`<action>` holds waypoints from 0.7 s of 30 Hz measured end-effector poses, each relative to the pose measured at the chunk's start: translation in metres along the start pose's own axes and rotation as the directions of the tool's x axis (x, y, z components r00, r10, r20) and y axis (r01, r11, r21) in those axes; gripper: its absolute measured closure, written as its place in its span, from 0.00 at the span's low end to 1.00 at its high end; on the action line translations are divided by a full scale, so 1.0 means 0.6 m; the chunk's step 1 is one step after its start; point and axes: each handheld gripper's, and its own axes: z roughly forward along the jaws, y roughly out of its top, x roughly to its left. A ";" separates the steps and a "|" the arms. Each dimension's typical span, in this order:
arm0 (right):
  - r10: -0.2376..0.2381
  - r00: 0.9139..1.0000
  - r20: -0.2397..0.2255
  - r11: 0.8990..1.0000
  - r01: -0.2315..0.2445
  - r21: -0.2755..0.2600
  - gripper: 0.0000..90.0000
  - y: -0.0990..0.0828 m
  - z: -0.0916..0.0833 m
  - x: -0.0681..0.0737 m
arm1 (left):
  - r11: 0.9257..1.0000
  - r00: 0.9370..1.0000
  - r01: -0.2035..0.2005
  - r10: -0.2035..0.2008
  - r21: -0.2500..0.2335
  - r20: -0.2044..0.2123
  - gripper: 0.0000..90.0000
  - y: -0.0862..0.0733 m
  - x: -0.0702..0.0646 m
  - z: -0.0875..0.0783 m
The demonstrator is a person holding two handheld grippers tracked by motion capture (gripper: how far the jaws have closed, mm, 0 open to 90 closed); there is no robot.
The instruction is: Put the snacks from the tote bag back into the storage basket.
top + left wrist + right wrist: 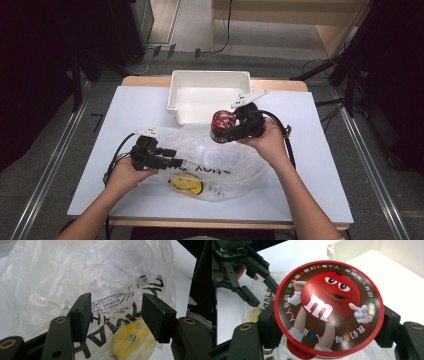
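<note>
My right gripper [226, 131] is shut on a round candy tub [222, 125] with a red cartoon lid [329, 307], held in the air over the far edge of a clear plastic bag [215, 160] and just in front of the white bin [182, 107]. Both jaws press the tub's sides below the lid. On the table at the left, my left gripper [176, 157] stands open at the bag's near-left edge, its fingers [81, 315] wide apart over the printed film [110, 307] and not pinching it. A yellow round thing [186, 184] lies inside the bag.
The white bin sits at the table's [130, 115] far middle edge. Bare tabletop lies to the left and right of the bag. A cable [286, 135] trails from the right gripper along the person's forearm. Dark stands flank the table.
</note>
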 end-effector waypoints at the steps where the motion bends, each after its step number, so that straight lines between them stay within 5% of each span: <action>1: -0.008 1.000 0.002 1.000 0.008 0.001 0.29 0.003 0.001 -0.003 | 1.000 1.000 0.002 -0.002 0.000 -0.001 0.48 0.000 0.000 0.000; 21: 0.016 0.999 0.051 1.000 -0.017 0.016 0.29 0.042 0.027 -0.045 | 0.999 0.999 -0.025 0.024 -0.044 -0.027 0.45 -0.004 0.000 -0.013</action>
